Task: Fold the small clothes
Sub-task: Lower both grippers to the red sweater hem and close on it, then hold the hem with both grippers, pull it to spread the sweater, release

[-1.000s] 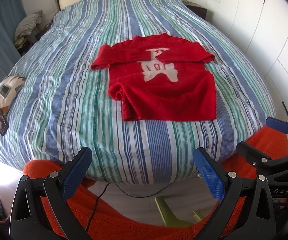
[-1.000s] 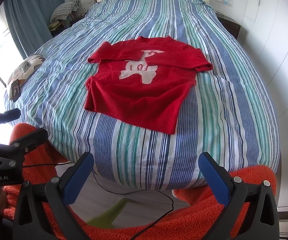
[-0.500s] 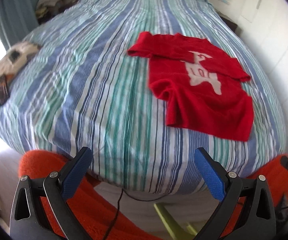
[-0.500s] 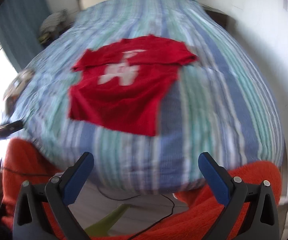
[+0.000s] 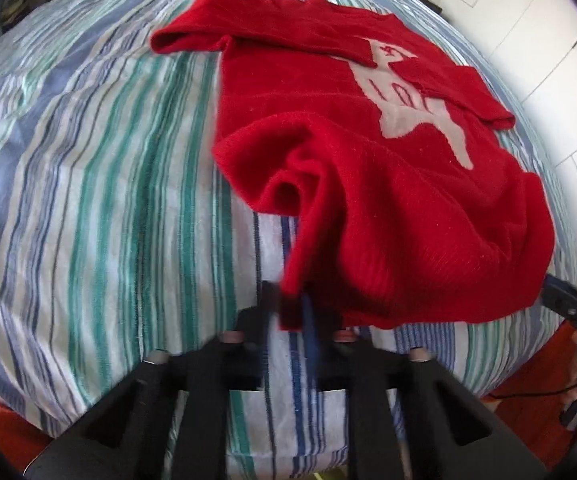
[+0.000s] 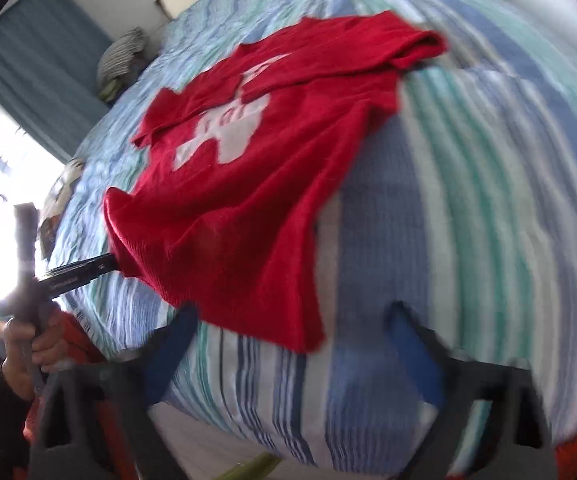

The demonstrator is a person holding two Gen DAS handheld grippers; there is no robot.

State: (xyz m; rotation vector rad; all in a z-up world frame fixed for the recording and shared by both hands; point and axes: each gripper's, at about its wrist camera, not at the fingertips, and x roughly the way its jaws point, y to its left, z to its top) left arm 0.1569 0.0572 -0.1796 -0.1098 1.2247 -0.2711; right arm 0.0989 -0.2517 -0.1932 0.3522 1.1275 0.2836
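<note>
The left gripper (image 5: 292,312) has its jaws clenched on the near left corner of the sweater's (image 5: 368,184) hem, which bunches and lifts off the bed (image 5: 88,200) toward 6 o'clock in the left wrist view. The red sweater lies on the striped bed, sleeves folded across its chest, a pale animal figure (image 5: 416,108) at 2 o'clock. In the blurred right wrist view the right gripper (image 6: 292,336) has just been closing its jaws; they straddle the near right hem corner, apparently without pinching it yet. A hand (image 6: 36,344) at 8 o'clock holds the left gripper.
</note>
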